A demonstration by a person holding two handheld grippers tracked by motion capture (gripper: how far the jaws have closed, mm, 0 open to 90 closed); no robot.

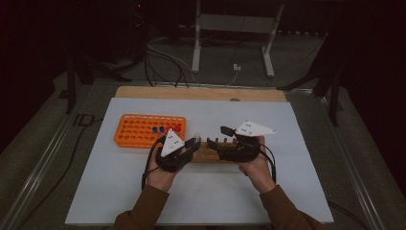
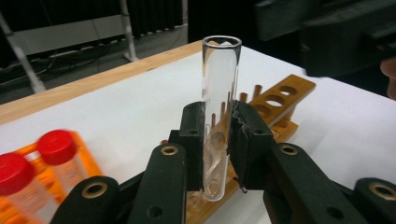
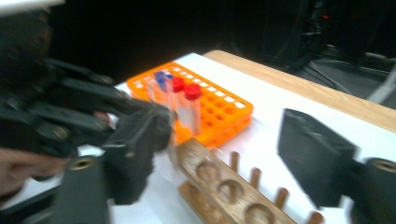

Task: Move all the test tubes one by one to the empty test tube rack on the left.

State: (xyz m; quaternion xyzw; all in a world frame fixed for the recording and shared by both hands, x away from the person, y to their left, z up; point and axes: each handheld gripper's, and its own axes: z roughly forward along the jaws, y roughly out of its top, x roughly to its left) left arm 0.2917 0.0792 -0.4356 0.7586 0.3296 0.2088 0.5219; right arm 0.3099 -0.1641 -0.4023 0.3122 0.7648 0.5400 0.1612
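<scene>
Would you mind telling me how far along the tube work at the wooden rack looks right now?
Done: nothing certain; several capped tubes stand in the orange plastic rack. In hand: the left claw is shut on a clear, uncapped glass test tube, upright at the end of the brown wooden rack. Left: the wooden rack's visible holes are empty, so seating probably remains. The right claw is open above that rack.

White sheet (image 1: 143, 201) covers the desk (image 1: 191, 92), wood edge shows at far side. Behind, on grey floor: white metal frame (image 1: 232, 28), black cables (image 1: 163, 62), small white plug (image 1: 236, 67).
</scene>
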